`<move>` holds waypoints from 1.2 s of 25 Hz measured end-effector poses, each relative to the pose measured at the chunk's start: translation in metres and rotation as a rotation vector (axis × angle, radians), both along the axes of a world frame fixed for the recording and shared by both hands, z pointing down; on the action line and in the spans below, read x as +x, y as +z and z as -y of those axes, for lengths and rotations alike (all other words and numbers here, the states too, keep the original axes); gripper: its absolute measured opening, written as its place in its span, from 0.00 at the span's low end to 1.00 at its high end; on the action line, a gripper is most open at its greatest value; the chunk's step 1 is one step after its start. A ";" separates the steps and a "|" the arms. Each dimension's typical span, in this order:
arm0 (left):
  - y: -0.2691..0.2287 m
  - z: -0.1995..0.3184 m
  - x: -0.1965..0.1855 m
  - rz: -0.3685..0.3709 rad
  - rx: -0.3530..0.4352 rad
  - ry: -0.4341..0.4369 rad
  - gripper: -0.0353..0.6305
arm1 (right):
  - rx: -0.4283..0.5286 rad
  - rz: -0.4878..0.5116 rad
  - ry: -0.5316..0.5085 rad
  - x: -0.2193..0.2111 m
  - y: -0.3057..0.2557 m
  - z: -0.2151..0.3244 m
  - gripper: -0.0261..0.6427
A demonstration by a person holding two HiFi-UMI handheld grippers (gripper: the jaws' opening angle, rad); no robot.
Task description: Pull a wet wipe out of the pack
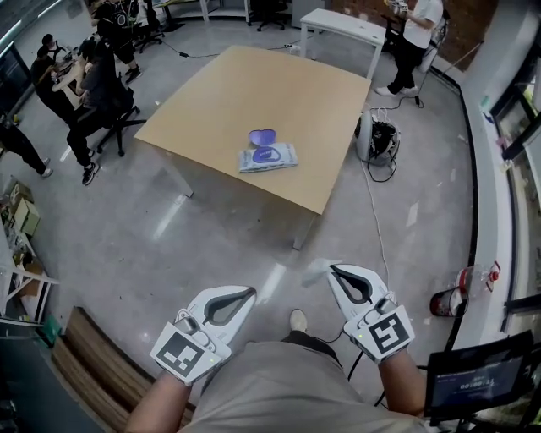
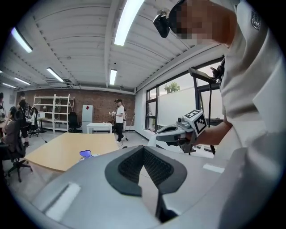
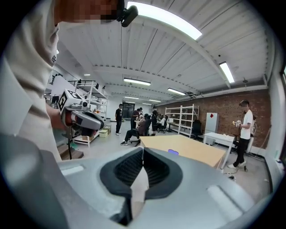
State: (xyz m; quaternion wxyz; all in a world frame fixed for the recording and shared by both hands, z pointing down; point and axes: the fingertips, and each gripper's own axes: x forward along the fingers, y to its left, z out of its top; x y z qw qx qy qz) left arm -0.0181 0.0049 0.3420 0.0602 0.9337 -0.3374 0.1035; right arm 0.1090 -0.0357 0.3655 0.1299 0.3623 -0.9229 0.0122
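The wet wipe pack lies flat on the wooden table, its purple lid flipped open; the lid also shows as a small purple spot. Both grippers are held low near the person's body, well short of the table. My left gripper is shut with nothing in it. My right gripper is shut on a white wipe, which sticks out from its tip and shows pale between the pads. Each gripper appears in the other's view: the right gripper, the left gripper.
Grey floor lies between me and the table. Several people sit at desks at the far left; one stands by a white table at the back right. A bag with cables sits beside the table; a red container and a screen are at the right.
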 end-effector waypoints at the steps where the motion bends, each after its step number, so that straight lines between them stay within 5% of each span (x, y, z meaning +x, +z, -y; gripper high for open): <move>1: -0.001 -0.013 -0.011 -0.008 0.000 0.001 0.06 | -0.003 -0.001 0.001 -0.012 -0.001 -0.013 0.04; 7: -0.001 -0.091 -0.080 -0.046 -0.014 0.025 0.06 | 0.002 0.012 0.010 -0.083 -0.022 -0.094 0.04; 17: -0.006 -0.162 -0.103 -0.071 0.002 0.034 0.06 | 0.031 -0.015 -0.011 -0.111 -0.034 -0.176 0.04; 30: -0.023 -0.203 0.005 -0.082 0.016 0.075 0.06 | 0.046 0.014 -0.029 -0.024 -0.054 -0.235 0.04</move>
